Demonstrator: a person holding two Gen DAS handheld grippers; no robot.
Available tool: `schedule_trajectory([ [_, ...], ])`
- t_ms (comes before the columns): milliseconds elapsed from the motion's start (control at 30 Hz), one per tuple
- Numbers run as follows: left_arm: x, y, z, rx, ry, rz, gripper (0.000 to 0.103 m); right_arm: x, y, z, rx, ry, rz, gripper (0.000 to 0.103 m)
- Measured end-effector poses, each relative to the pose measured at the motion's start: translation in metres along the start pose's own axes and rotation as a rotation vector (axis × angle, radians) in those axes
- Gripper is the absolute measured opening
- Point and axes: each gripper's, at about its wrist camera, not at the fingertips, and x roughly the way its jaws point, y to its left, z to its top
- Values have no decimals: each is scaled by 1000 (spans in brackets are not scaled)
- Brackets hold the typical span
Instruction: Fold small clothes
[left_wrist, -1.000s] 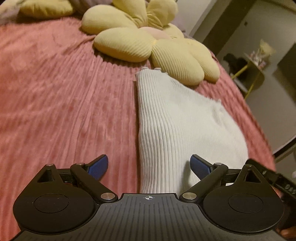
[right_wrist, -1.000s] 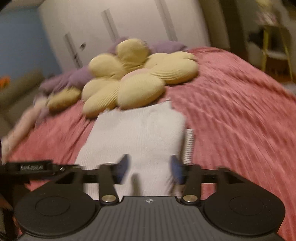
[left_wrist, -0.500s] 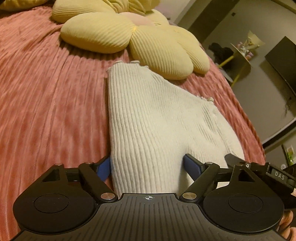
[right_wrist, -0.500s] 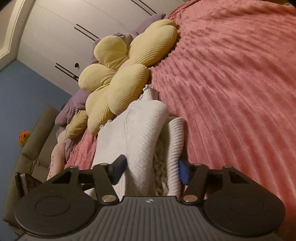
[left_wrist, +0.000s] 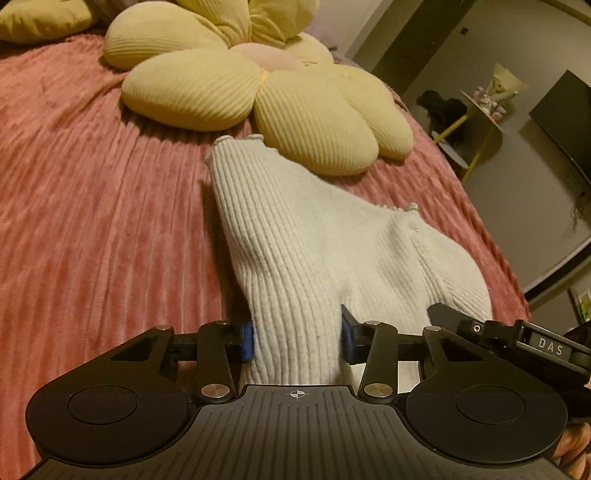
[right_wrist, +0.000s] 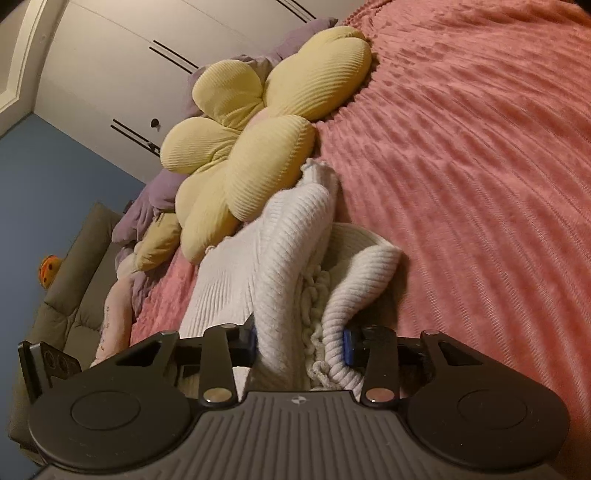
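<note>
Pinching the near edge of the white ribbed knit garment (left_wrist: 317, 251), I have both claws on it at once. My left gripper (left_wrist: 297, 341) has just been closing, and its blue pads now press a bunched ridge of the knit between them. My right gripper (right_wrist: 299, 341) has been closing too, and it clamps a thicker gather: ribbed layers with a chunky cable-knit strip sandwiched inside.

The garment lies on the pink bedspread (left_wrist: 92, 221), stretching away from me, its far frilled end just beside the yellow flower cushion (left_wrist: 258, 88); whether they touch I cannot tell. In the right wrist view the garment is already doubled over itself along one side.

I judge this knit to be soft, light and stretchy. It will sag and drape between my two holds rather than keep any shape, and the loose layers may slip apart if I grip only the top one. Best hold is where I am: the near edge, both corners, through all layers.

No container shows in either view; nothing here holds anything but the bed itself.
</note>
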Motion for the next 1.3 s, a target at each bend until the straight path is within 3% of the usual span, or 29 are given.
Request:
schedule_trajectory([
  [133,-23,-3,7,-20,-7,3,45,-5,22,2,-8,9,33,37],
  [267,-52,2,9,19,-35,68,45,-3,50,-6,-38,41,66,37],
  [467,-75,31,6,52,-54,227,47,20,80,-28,-39,71,107,37],
  [533,-76,41,-3,84,-68,305,52,33,91,-39,-60,84,96,39],
  [600,-79,52,-13,107,-73,359,59,44,102,-49,-127,93,45,45],
  [667,-92,61,-21,112,-115,355,63,47,113,-56,-231,81,-71,47],
  [733,-105,62,-23,100,-174,380,70,39,123,-60,-330,32,-186,49],
  [800,-115,58,-21,80,-268,435,76,28,136,-63,-391,-49,-228,49],
  [833,-115,57,-16,70,-294,448,85,25,146,-65,-426,-90,-247,49],
  [867,-113,57,-12,53,-302,454,87,24,154,-66,-449,-116,-263,49],
  [933,-104,58,-2,18,-298,463,89,31,171,-73,-493,-151,-264,49],
  [1033,-84,57,1,35,-257,518,90,59,185,-84,-533,-127,-280,49],
  [1300,-32,49,-8,155,-145,546,90,103,173,-101,-689,-126,-475,47],
])
